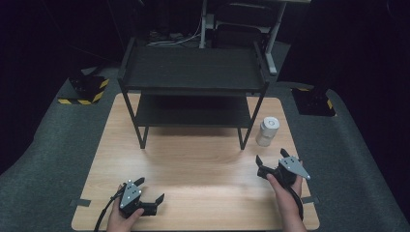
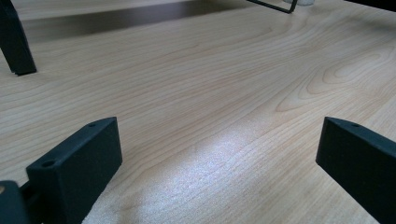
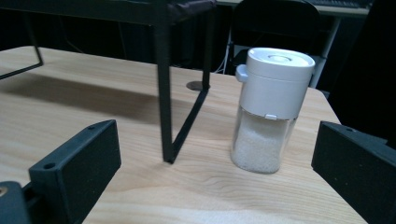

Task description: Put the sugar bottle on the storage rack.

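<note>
I have both grippers low over the pale wood-grain tabletop (image 1: 193, 164), one at each near corner. My right gripper (image 1: 273, 159) sits near the right edge with its jaws spread wide apart and nothing between them; they face the clear glass shaker with a white cap and white grains inside (image 1: 267, 131). In the right gripper view that shaker (image 3: 272, 109) stands upright on the tabletop (image 3: 93, 121), ahead of the jaws and a little toward the right one, apart from both. It is about half full of grains, and a small tab juts from the left side of its cap.

The shaker stands just beside the front right leg of the black two-tier metal shelf rack (image 1: 193, 72), on the outside of it and not touching. The rack (image 3: 164, 84) takes up the far half of the tabletop, and both of its shelves look bare from above.

My left gripper (image 1: 150, 191) rests at the near left, well apart from the shaker, jaws also wide apart and holding nothing. In the left gripper view I see plain wood (image 2: 210, 93) between the jaws, with one rack leg (image 2: 16, 42) standing at the far left.

A person's hands hold each gripper from the bottom edge, a black cable trailing from the left one.
</note>
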{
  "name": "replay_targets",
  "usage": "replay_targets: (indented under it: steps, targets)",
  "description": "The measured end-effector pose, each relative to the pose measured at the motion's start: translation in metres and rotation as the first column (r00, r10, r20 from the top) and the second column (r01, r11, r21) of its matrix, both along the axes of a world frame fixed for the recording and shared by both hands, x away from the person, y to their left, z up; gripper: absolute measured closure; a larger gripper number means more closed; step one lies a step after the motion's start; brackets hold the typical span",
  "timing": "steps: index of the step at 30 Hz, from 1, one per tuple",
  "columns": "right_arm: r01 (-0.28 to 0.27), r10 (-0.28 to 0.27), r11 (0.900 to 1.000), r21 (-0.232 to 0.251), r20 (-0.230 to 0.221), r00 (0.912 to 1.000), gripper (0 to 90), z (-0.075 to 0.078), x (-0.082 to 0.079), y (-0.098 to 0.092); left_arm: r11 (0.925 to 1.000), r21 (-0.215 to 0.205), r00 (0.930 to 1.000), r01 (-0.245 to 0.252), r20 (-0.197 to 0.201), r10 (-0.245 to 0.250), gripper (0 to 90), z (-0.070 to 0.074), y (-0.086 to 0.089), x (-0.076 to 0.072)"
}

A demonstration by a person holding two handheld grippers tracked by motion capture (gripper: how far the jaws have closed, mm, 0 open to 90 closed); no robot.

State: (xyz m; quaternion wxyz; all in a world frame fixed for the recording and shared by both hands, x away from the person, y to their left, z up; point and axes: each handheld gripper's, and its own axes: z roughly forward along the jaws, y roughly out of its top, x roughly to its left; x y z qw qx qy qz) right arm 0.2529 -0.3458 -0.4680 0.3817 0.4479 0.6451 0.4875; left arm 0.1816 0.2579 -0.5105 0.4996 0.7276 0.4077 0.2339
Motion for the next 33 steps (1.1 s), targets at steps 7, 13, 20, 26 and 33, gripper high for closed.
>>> replay_targets:
  steps: [7,13,20,26,33]
  targets:
    - [0.045,-0.045,0.999,0.012,-0.025,0.9987,1.4,-0.005,0.025,0.001,1.0000,-0.001,1.0000,0.002,0.000,-0.002,0.5,0.000,0.000,0.000]
    - [0.071,-0.071,0.997,0.014,-0.034,0.9969,2.1,-0.013,0.044,0.005,1.0000,-0.001,1.0000,0.005,0.000,-0.005,0.5,0.000,0.001,0.000]
    - [0.090,-0.089,0.996,0.007,-0.005,0.9960,2.4,-0.022,0.060,0.010,1.0000,0.002,1.0000,0.006,0.000,-0.006,0.5,0.000,0.000,0.000]
    - [0.145,-0.145,0.989,-0.006,-0.009,0.9893,5.7,-0.023,0.080,0.018,1.0000,0.001,1.0000,0.007,0.000,-0.007,0.5,0.000,0.001,0.001]
    - [0.181,-0.181,0.983,0.017,0.001,0.9835,13.9,-0.026,0.099,0.021,1.0000,0.002,1.0000,0.005,0.000,-0.005,0.5,0.000,0.000,0.000]
